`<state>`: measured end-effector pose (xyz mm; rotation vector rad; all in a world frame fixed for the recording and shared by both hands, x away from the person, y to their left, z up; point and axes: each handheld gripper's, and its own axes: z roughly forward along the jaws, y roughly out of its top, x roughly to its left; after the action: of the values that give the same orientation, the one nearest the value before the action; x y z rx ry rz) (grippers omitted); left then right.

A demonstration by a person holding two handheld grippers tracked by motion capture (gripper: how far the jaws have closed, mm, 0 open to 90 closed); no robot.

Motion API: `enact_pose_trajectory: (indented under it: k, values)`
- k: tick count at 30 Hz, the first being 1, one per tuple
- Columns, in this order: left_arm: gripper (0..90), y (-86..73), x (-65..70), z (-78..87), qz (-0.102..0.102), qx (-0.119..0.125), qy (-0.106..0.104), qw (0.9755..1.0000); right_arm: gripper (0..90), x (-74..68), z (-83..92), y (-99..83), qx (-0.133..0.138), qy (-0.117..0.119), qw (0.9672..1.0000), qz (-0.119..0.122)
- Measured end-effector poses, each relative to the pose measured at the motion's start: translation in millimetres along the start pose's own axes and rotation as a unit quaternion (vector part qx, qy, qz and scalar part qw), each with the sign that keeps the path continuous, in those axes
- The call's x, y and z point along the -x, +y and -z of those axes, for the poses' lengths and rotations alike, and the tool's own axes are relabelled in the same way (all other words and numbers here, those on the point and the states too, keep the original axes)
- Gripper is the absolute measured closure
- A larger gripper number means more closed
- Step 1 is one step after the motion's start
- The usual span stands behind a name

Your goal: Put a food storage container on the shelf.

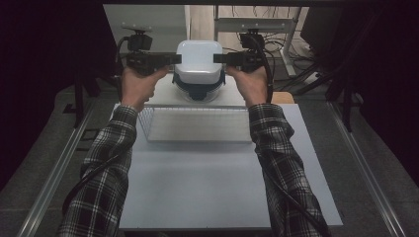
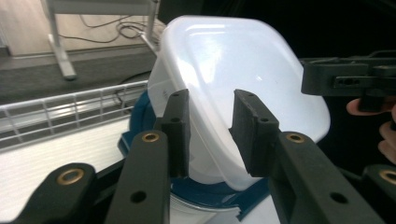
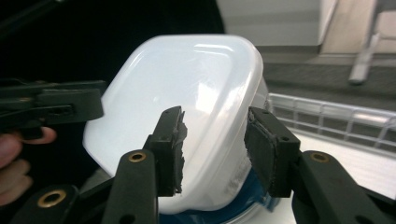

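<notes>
White plastic container (image 1: 198,59): translucent, rounded-square, smooth glossy base facing up and toward the camera; inverted and tilted. Sits at twelve o'clock on the table, beyond the wire rack. Beneath it, at its six o'clock, a dark blue lid (image 1: 198,92), its rim showing under the container's mouth.

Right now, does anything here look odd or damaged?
Yes. The translucent white container sits upside down on the blue-rimmed stack. In the right gripper view, the right gripper has a ragged, chipped left pad.
</notes>
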<state>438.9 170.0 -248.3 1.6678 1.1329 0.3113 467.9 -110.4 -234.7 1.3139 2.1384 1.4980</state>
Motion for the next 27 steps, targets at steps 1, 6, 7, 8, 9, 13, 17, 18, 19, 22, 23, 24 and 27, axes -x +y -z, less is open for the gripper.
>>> enact_pose_trajectory:
  k: [1, 6, 7, 8, 9, 13, 17, 18, 19, 22, 23, 24, 27]
  values:
    - [66.4, 0.3, 0.8, -0.8, -0.003, 0.001, 0.006, 1.0, 56.1, -0.9, -1.5, 0.0, -0.001, -0.005, 1.0, 0.004]
    - [65.2, -0.6, 1.0, -2.3, -0.007, 0.007, 0.013, 0.9999, 55.5, -0.7, -5.3, -0.9, 0.011, -0.016, 0.9997, 0.013]
    - [63.1, -1.1, 1.4, -2.2, -0.009, 0.009, 0.017, 0.9998, 55.4, -0.5, -5.7, -0.9, 0.013, -0.015, 0.9997, 0.016]
    - [61.1, -1.8, 1.8, -1.6, -0.015, 0.011, 0.019, 0.9996, 54.7, -0.6, -6.0, -1.0, 0.016, -0.016, 0.9996, 0.018]
    - [57.8, -2.9, 1.9, -0.5, -0.022, 0.015, 0.018, 0.9995, 53.6, -1.1, -5.7, -1.1, 0.017, -0.018, 0.9995, 0.021]
    - [43.0, -6.1, 0.3, 3.9, -0.033, 0.025, 0.004, 0.9992, 44.6, -3.7, -4.1, -1.7, 0.016, -0.014, 0.9991, 0.036]
    - [30.4, -12.4, 2.8, 8.6, -0.069, 0.02, -0.01, 0.9973, 25.0, -10.4, -0.9, -3.9, 0.011, -0.005, 0.9972, 0.074]
    - [27.5, -13.9, 4.1, 9.7, -0.075, 0.019, -0.01, 0.997, 21.6, -12.1, -0.7, -4.9, 0.008, -0.008, 0.9963, 0.085]
    - [23.9, -15.5, 5.4, 10.8, -0.08, 0.016, -0.01, 0.9966, 18.8, -13.7, -0.2, -6.3, 0.006, -0.009, 0.9955, 0.094]
    - [15.4, -21.6, 7.3, 13.8, -0.094, 0.009, -0.008, 0.9955, 11.3, -17.2, 1.8, -12.3, 0.002, -0.012, 0.994, 0.109]
    - [13.5, -21.6, 7.3, 13.8, -0.094, 0.009, -0.008, 0.9955, 8.9, -17.7, 2.3, -14.3, 0.001, -0.014, 0.9934, 0.114]
    - [12.1, -26.8, 7.2, 15.1, -0.094, 0.007, -0.006, 0.9955, 7.3, -18.6, 3.0, -16.7, 0.002, -0.015, 0.9932, 0.115]
    - [8.0, -36.3, 7.3, 17.1, -0.094, 0.001, -0.012, 0.9955, 3.2, -20.6, 4.1, -25.1, -0.001, -0.02, 0.9921, 0.124]
